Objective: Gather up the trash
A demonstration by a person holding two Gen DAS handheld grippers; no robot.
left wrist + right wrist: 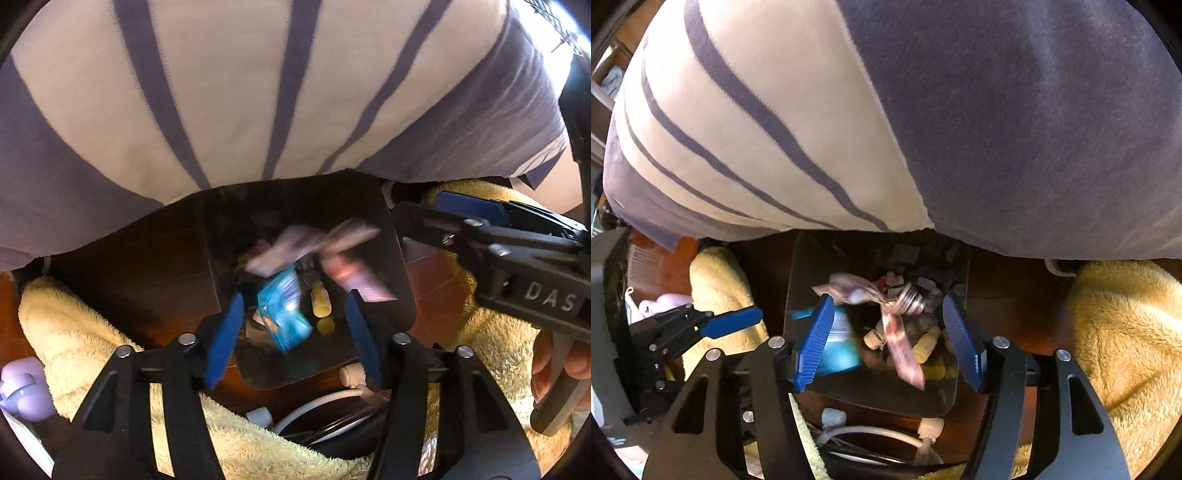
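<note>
A dark trash bin [400,266] stands on the floor below both grippers and also shows in the right wrist view [798,280]. It holds several pieces of trash. A blue wrapper [282,312], blurred, is in the air between my left gripper's [295,332] spread jaws. A pink and white wrapper [901,347], also blurred, hangs between my right gripper's [886,339] spread jaws. Neither wrapper touches the blue pads. The pink wrapper [343,275] and a yellow piece [320,303] show over the bin in the left view. The right gripper [480,221] enters the left view from the right.
The person's striped shirt [258,92] fills the top of both views. Yellow fluffy slippers [74,332] [1126,332] flank the bin. White cables [871,432] lie on the wood floor in front of it. A lilac object [22,387] sits at the far left.
</note>
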